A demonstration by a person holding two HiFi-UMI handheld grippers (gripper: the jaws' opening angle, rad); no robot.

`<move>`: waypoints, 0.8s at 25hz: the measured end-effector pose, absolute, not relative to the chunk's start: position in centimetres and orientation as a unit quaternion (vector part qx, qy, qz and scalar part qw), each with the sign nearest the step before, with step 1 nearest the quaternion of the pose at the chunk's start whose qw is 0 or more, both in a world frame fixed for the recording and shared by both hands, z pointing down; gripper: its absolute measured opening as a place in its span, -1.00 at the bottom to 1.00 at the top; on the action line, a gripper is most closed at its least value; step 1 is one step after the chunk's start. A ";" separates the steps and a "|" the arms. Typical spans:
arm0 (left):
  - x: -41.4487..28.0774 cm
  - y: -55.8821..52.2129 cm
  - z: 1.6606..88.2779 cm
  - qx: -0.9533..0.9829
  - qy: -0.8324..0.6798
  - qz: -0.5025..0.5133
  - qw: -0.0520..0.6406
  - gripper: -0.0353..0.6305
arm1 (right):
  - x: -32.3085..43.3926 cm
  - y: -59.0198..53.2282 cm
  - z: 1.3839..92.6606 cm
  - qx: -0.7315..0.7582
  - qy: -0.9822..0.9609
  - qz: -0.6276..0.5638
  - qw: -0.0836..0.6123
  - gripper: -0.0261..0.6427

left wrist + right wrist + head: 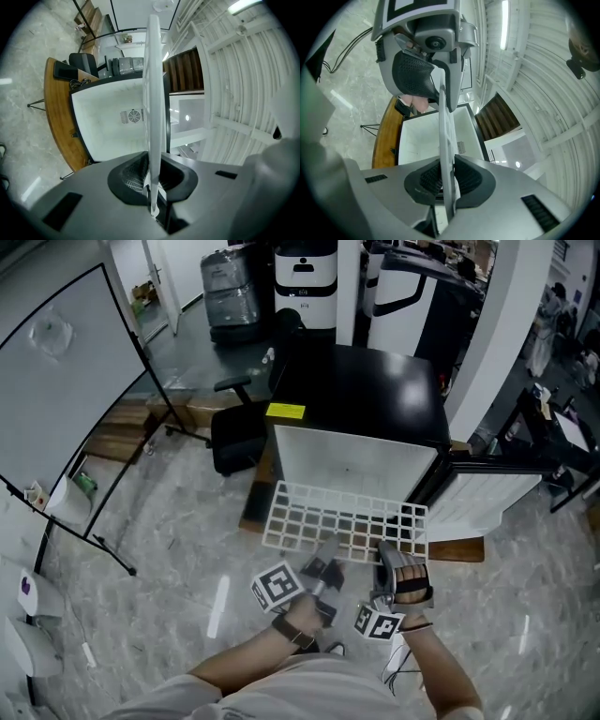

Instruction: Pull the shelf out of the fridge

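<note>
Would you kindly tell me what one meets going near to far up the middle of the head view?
Left hand-held gripper and right hand-held gripper side by side → white wire shelf → fridge → white-and-black machine.

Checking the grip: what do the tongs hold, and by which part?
The left tongs and right tongs both clamp the shelf by its front edge.
</note>
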State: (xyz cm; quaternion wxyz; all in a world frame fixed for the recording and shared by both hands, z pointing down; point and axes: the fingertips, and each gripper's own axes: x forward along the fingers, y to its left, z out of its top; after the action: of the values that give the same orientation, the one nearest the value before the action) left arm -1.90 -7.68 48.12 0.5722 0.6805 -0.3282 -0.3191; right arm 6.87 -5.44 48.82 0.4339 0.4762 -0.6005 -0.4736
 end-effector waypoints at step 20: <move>-1.0 -0.5 46.3 0.661 -0.359 -0.344 0.563 -0.80 | 8.0 1.2 47.1 0.441 -0.624 -0.482 0.429 -0.77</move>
State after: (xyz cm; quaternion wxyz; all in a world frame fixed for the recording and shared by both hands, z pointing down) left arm -0.96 -0.54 46.29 0.5627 0.6606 -0.3587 -0.3439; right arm 8.00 1.15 47.08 0.4289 0.4409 -0.6243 -0.4815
